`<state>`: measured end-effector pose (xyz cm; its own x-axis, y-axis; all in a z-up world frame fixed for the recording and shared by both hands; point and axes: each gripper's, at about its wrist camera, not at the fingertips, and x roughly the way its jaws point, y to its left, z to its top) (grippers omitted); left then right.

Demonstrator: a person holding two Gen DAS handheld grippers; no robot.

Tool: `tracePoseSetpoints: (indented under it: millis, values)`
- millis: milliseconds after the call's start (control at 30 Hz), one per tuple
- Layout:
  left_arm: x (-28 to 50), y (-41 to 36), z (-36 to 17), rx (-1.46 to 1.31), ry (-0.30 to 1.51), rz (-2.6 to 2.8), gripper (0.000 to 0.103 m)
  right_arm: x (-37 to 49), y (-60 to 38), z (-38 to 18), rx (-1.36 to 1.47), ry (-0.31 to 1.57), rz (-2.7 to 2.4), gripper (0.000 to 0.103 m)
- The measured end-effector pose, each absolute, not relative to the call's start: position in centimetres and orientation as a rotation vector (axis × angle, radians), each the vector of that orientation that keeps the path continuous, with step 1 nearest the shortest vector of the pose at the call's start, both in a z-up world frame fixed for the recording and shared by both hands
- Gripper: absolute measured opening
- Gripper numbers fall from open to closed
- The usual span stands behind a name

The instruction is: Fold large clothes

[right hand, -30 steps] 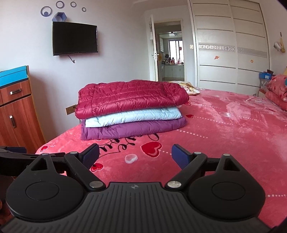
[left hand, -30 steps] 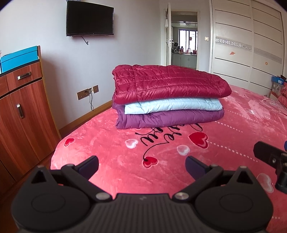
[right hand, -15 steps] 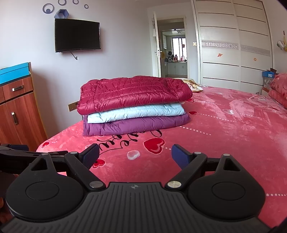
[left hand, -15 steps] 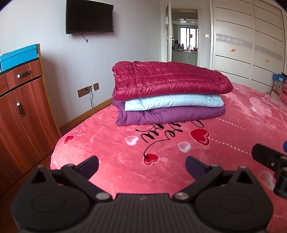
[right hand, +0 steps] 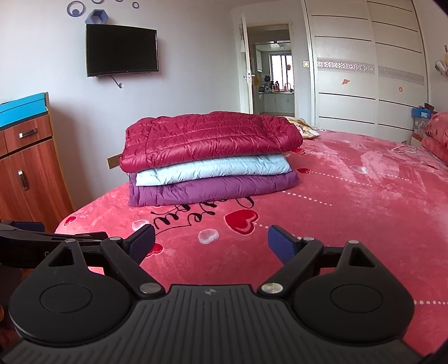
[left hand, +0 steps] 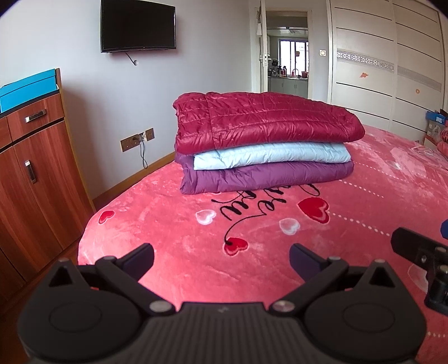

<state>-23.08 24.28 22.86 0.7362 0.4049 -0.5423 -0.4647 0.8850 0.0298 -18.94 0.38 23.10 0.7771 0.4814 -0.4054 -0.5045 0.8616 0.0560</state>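
Three folded quilted jackets, crimson (left hand: 260, 120) on pale blue (left hand: 268, 155) on purple (left hand: 263, 176), sit stacked near the pink bed's (left hand: 173, 224) far-left edge; my left hand-held gripper (left hand: 221, 256) and right hand-held gripper (right hand: 211, 242) gape wide, empty.

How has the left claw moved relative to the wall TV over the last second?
Yes. The left claw has tilted slightly down: the TV and the jacket stack sit higher in its view than before, and it remains open.
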Motion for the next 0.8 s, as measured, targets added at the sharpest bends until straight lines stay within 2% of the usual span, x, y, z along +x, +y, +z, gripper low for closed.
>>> tracePoseSetpoints:
  millis: [800]
  values:
    - [-20.9, 22.7, 21.8, -0.077, 0.584, 0.416, 0.102, -17.6, -0.3, 22.3, -0.033, 0.465, 0.524, 0.103]
